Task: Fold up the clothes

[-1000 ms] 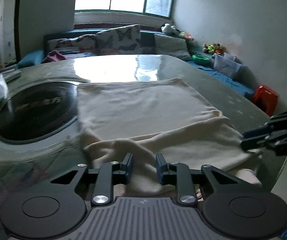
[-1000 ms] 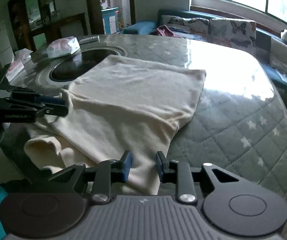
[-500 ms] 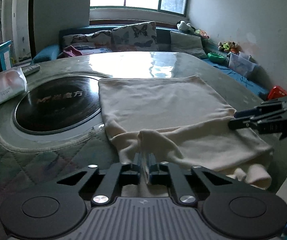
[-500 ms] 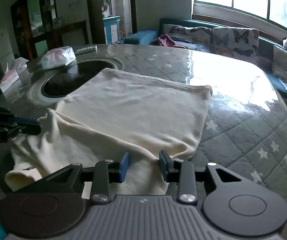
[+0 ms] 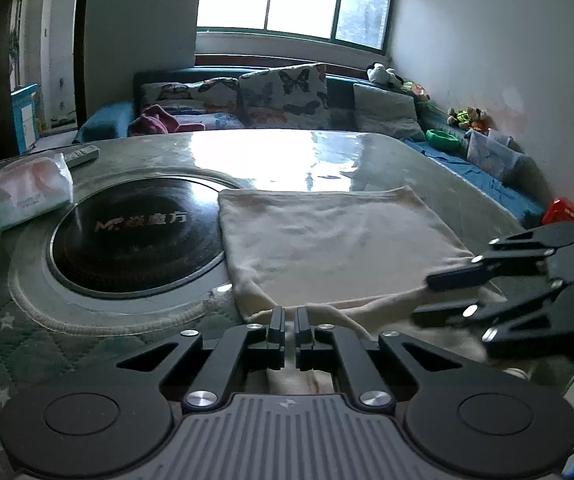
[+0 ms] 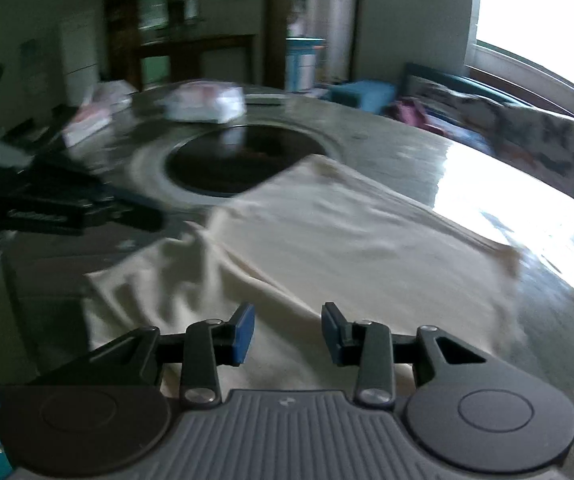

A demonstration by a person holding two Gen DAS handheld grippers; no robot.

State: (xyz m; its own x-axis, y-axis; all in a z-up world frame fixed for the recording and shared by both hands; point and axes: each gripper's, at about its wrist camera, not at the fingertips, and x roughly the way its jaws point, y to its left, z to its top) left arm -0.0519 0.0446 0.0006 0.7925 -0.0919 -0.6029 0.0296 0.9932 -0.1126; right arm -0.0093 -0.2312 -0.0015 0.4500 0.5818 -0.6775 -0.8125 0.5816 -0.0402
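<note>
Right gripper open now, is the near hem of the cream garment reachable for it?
Probably yes: the right gripper is open, directly over the cream garment, with nothing between them. The left gripper is off to the side.

A round black hob (image 5: pixel 135 236) sits left of centre, set into the glass-topped table (image 5: pixel 287 156), with pale lettering across it. A tissue pack (image 5: pixel 31 190) lies at the left edge, and a remote (image 5: pixel 83 156) lies just behind it. Across the upper middle runs a sofa (image 5: pixel 107 124) with butterfly cushions (image 5: pixel 283 94), a pink cloth (image 5: pixel 155 118) at its left end. Soft toys (image 5: pixel 467 116) and a green bowl (image 5: pixel 443 139) line the right wall; a red stool (image 5: pixel 565 210) shows lower right. A window (image 5: pixel 295 0) fills the top centre.
</note>
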